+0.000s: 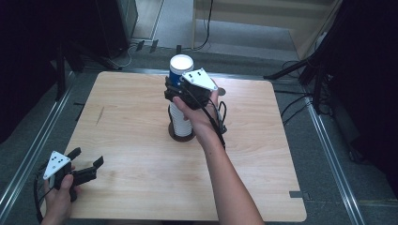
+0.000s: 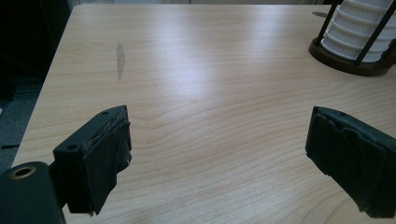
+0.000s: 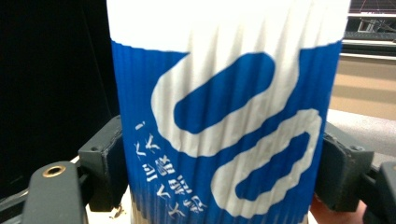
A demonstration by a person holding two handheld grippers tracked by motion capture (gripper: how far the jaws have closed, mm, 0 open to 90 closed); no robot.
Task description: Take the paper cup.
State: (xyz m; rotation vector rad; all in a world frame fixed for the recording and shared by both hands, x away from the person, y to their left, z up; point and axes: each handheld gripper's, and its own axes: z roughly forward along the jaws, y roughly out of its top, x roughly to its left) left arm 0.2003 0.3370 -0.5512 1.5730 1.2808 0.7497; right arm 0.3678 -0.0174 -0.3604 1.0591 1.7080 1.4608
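Right gripper: I see both pads pressed against the sides of the blue-and-white paper cup, pinching it. The cup sits upside down at the top of the stack of white cups, which stands in a dark-based holder near the middle of the wooden table. Left gripper: jaws spread wide with bare tabletop between them, held low at the table's near left corner, well apart from the stack.
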